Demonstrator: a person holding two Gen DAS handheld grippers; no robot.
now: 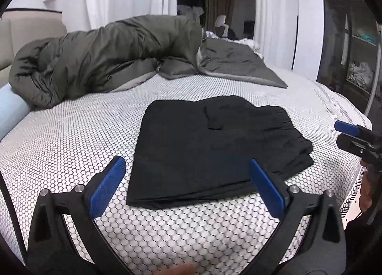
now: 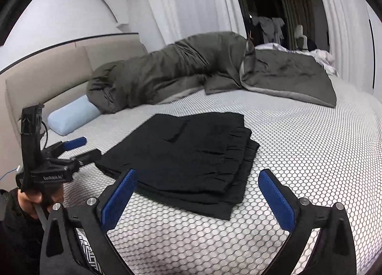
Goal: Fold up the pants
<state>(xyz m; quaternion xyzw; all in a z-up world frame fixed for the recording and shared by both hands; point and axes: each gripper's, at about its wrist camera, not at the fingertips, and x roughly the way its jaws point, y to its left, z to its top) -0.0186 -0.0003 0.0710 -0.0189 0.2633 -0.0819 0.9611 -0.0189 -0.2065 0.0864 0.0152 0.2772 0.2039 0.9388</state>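
Here, folded pants (image 1: pixel 214 151) on bed, just beyond left tool (image 1: pixel 187 179)

Count on bed (image 1: pixel 71 143): one pair of black pants (image 1: pixel 214 151), folded; one olive duvet (image 1: pixel 107 60), bunched; one pale blue pillow (image 2: pixel 71 117). Grippers: two, the left gripper (image 1: pixel 188 179) and the right gripper (image 2: pixel 198 194), each with two blue pads.

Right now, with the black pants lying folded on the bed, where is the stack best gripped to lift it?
Probably the thick folded edge nearest the cameras on the black pants, coming in low from the near side: there the layers lie stacked and overhang nothing, while the gathered waistband end steps unevenly.
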